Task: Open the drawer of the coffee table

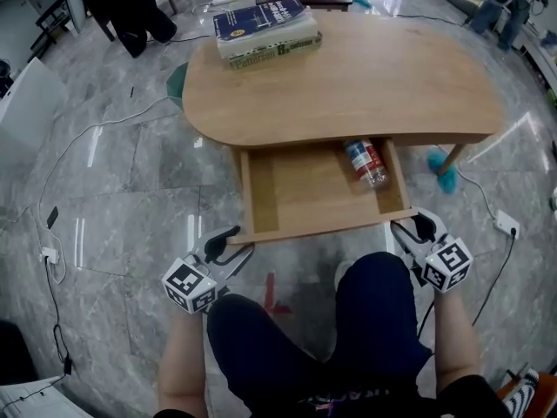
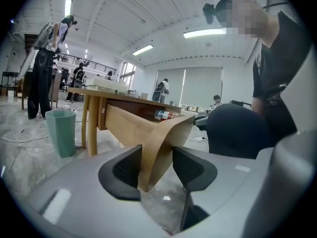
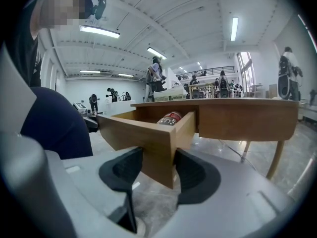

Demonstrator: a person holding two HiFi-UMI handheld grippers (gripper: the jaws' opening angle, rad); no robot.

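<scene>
Right now the drawer (image 1: 296,190) stands open, sticking well out from under the wooden worktop (image 1: 365,85) toward the person. The left gripper (image 2: 156,165) is at the drawer's front left corner. Its fingers (image 2: 126,170) pinch that corner, w/ the wood filling the gap btw the two dark pads. The right gripper (image 3: 157,167) is at the drawer's front right corner, same story: its fingers (image 3: 195,175) are clamped on the wood, one pad on each side of the corner.

Inside the drawer, at its back right, a clear plastic bottle (image 1: 366,162) w/ a red label lies on its side, its far end under the worktop's edge.

Beyond the drawer, on the far left part of the worktop, sits a stack of books (image 1: 265,29), blue cover on top. Just in front of the drawer, btw the two grippers, are the person's knees (image 1: 374,320) in dark trousers. The marker cubes (image 1: 190,286) sit on the grippers' near ends, away from the drawer.

To the right of the drawer, a teal fluffy thing (image 1: 444,177) lies on the grey marble floor (image 1: 113,190), close to a leg (image 1: 454,155) of the worktop. To the left of the drawer, past another leg, a pale green bin (image 2: 60,132) stands upright on the floor.
</scene>
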